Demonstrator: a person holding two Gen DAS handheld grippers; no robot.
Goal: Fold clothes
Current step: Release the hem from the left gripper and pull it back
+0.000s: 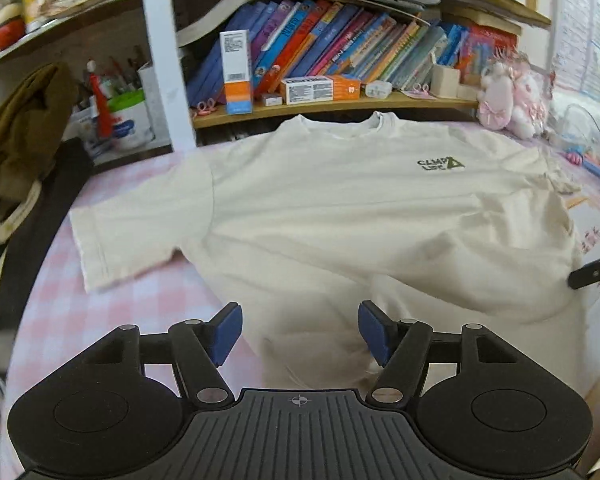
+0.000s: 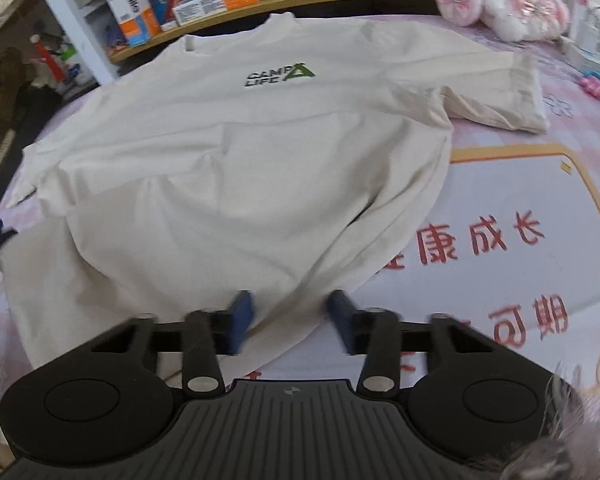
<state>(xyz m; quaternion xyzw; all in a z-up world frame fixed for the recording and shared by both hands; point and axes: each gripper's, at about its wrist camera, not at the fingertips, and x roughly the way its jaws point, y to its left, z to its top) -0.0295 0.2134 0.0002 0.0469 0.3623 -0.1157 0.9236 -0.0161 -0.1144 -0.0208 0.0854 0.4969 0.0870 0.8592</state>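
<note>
A cream T-shirt point(image 1: 340, 208) with a green "CAMP LIFE" logo point(image 1: 440, 163) lies face up on a pink checked bed cover, collar toward the bookshelf. Its left sleeve point(image 1: 128, 232) is spread out flat. My left gripper point(image 1: 300, 332) stands open just above the shirt's near hem, with nothing pressed between its blue pads. In the right wrist view the same T-shirt point(image 2: 240, 168) fills the middle, its right sleeve point(image 2: 496, 96) spread out. My right gripper point(image 2: 291, 320) sits at the hem's right corner. The cloth edge lies between its pads, which still stand apart.
A bookshelf point(image 1: 332, 108) with books and boxes runs behind the collar. A pink plush toy point(image 1: 508, 96) sits at the back right. An olive garment point(image 1: 24, 128) hangs at the left. A white sheet with red characters point(image 2: 500, 240) lies right of the shirt.
</note>
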